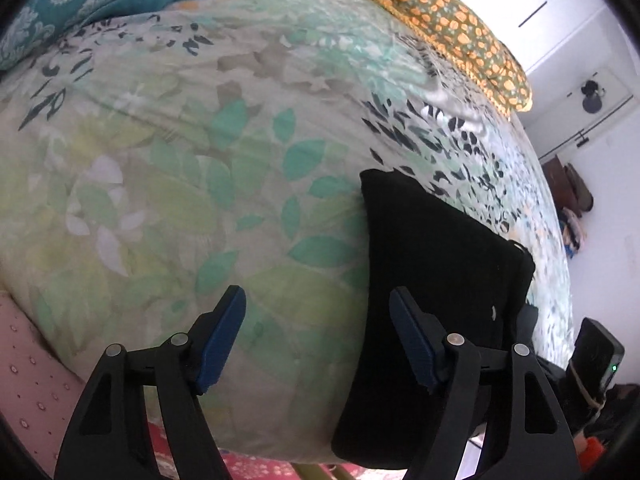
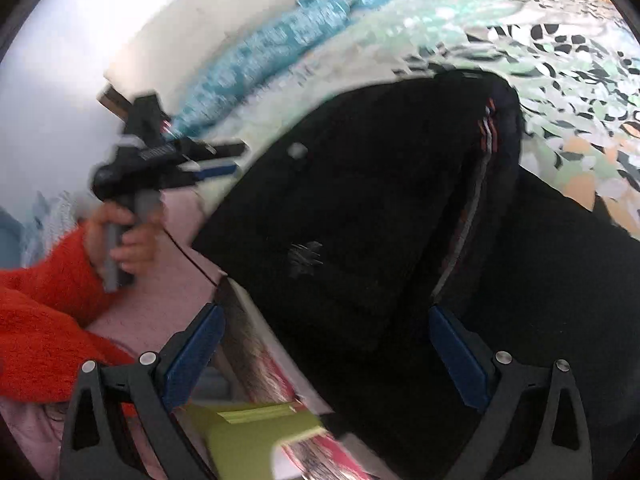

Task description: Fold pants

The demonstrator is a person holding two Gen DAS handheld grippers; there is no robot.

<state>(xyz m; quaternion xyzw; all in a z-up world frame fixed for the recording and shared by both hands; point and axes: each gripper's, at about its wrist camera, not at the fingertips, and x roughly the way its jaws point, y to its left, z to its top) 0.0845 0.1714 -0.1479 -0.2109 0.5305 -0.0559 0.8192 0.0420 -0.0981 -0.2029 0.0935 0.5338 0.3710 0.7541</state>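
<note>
Left gripper and right gripper both angle downward, jaws spread wide, apparently gripping nothing.

Fuzzy orange-red sleeve, black hand-held gripper w/ blue pads, silver screws

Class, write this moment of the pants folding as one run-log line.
task: fold pants | black pants: folded on floral bedspread | left tool: open, empty | right tool: open over pants, empty
</note>
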